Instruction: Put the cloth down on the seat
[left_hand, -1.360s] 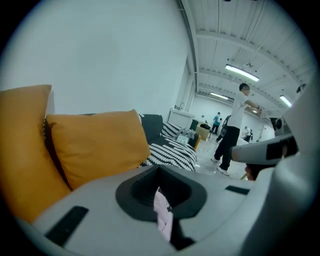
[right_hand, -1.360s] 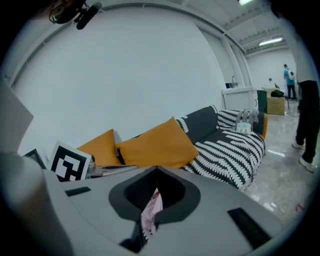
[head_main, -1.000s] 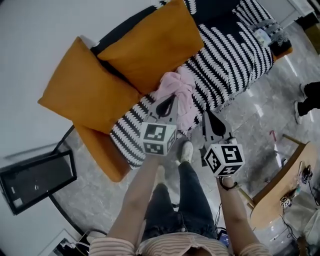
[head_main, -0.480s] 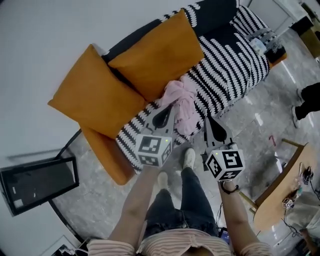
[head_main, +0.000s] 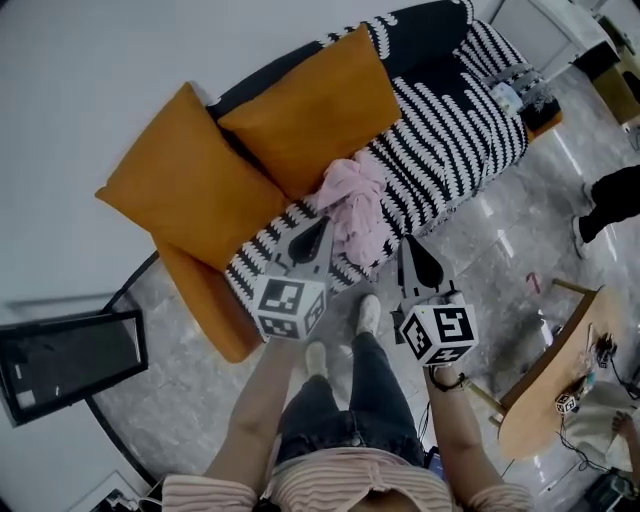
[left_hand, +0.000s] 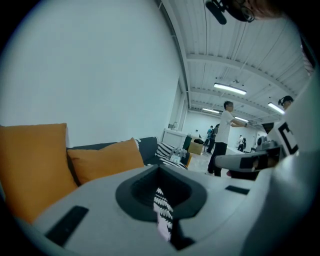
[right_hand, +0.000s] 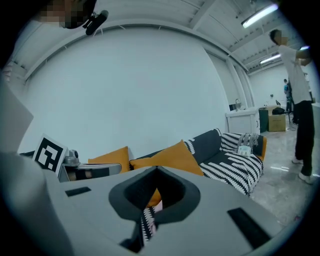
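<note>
The pink cloth (head_main: 355, 205) lies crumpled on the black-and-white striped seat (head_main: 450, 130) of the sofa, near its front edge and just below an orange cushion (head_main: 300, 105). My left gripper (head_main: 318, 222) is shut and holds nothing; its tip points at the cloth's left edge, slightly short of it. My right gripper (head_main: 408, 245) hangs over the floor in front of the sofa, to the right of the cloth, jaws shut and empty. In both gripper views only a sliver of striped fabric and pink shows through the slit between the jaws.
A second orange cushion (head_main: 180, 190) leans at the sofa's left end. Small items (head_main: 520, 90) sit on its far end. A black framed panel (head_main: 70, 360) stands at the left, and a wooden table (head_main: 550, 390) at the right. Another person's legs (head_main: 610, 205) stand on the tiled floor.
Both grippers have drawn back from the sofa toward me. The left tip, which overlapped the cloth a second ago, is now clear of it. The cloth stays on the seat.
</note>
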